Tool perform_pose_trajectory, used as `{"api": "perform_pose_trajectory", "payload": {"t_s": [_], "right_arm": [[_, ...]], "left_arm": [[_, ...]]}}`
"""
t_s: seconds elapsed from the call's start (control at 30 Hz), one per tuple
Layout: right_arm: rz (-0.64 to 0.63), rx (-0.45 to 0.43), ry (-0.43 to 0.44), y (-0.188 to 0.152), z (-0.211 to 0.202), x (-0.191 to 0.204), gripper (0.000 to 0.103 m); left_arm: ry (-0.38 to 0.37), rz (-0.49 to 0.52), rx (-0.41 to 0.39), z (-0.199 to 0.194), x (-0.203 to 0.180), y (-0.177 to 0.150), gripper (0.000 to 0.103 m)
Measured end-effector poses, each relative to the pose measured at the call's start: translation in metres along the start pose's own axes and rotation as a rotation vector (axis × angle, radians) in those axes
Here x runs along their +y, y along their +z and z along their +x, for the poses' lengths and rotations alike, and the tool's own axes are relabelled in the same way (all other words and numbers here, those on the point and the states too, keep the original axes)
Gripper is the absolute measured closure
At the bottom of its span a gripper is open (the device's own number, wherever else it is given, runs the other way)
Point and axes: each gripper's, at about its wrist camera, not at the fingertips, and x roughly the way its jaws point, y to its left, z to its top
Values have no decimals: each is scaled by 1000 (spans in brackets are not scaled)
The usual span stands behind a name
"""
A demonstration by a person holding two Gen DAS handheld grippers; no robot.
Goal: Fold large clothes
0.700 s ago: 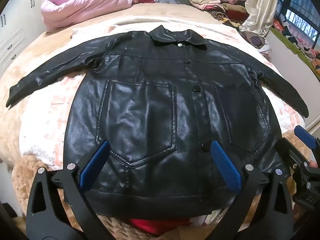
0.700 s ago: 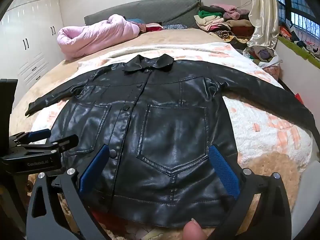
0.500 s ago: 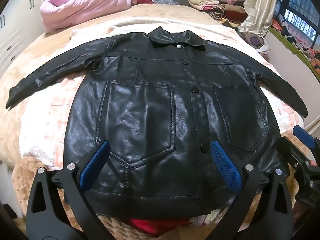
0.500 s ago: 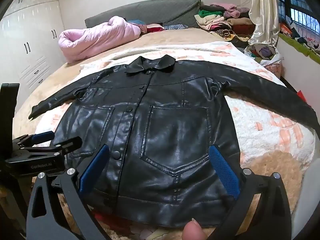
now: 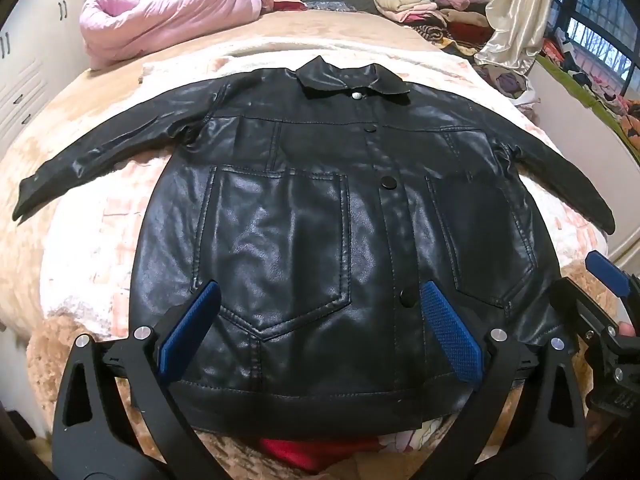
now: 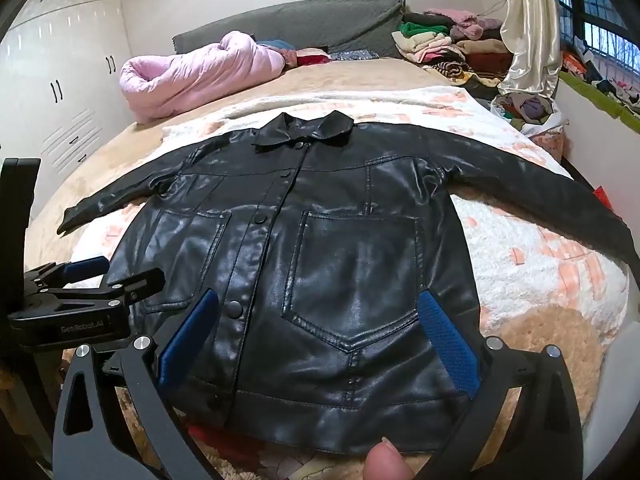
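A black leather jacket [image 5: 304, 216] lies flat and buttoned, front up, on the bed, sleeves spread to both sides, collar at the far end. It also shows in the right wrist view [image 6: 328, 248]. My left gripper [image 5: 320, 328] is open and empty, held above the jacket's left pocket near the hem. My right gripper [image 6: 320, 336] is open and empty, above the right pocket near the hem. Each gripper shows at the edge of the other's view: the right one [image 5: 600, 304] and the left one [image 6: 88, 280].
The jacket rests on a white and orange fleece blanket [image 5: 80, 248] over a tan bedcover. A pink duvet [image 5: 160, 16] lies at the far left. Stacked folded clothes [image 6: 448, 44] and a cream curtain [image 6: 528, 32] stand far right. White wardrobes [image 6: 60, 92] line the left wall.
Both grippers have drawn back and up a little from the jacket, so it sits slightly smaller and lower in view. The jacket has not moved. Both grippers stay open.
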Motion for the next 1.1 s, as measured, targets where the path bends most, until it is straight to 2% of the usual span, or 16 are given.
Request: {"api": "perform_pose_trajectory", "payload": {"t_s": [1.1], "right_arm": [[-17,0,3,-1,-2,5,4]], "left_arm": [[9,5,-7,-4,-4,0,9]]}}
